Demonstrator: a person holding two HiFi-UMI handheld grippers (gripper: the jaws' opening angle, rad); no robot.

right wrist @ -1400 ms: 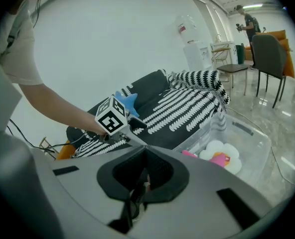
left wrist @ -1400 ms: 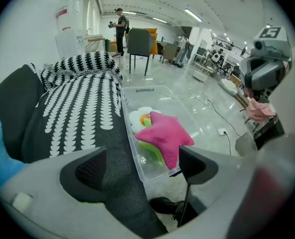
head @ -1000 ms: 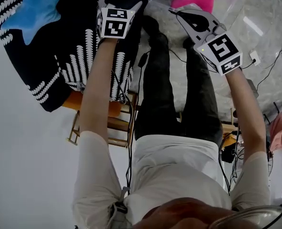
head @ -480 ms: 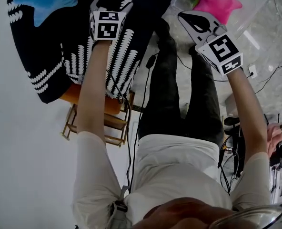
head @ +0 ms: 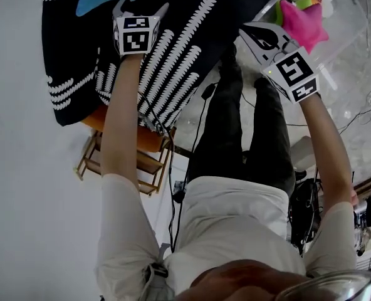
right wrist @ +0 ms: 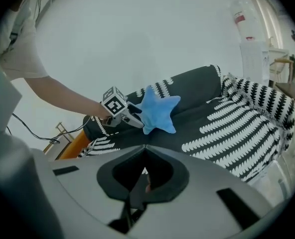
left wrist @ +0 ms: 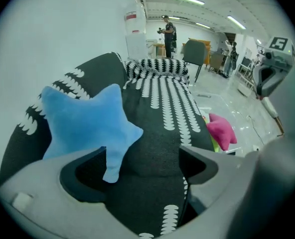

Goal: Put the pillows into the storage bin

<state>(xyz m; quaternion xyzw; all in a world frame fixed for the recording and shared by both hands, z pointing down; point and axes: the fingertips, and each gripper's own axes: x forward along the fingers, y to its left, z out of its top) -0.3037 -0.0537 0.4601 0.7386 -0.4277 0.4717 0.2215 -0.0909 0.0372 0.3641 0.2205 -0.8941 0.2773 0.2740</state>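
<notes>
While the pink pillow already lies in the clear bin just off the sofa's end, the blue pillow is not yet taken up, so the step in hand reads as the reach for it. Item: blue pillow, star-shaped, plush, five blunt arms, propped against the sofa's back cushion with one arm pointing down onto the seat. It looks soft and light, and likely to fold wherever it is pinched. Item: sofa, black cover with rows of white leaf marks. Item: left gripper, over the sofa seat, fingers spread wide with nothing clamped. The star's lowest arm hangs just ahead of its left finger. Item: right gripper, out past the sofa's end on the bin side, fingers pressed together and empty. Next move, as I judge it: push the left gripper a little further so the arm sits fully between the fingers, close on it, then lift and swing it off the sofa toward the bin.
</notes>
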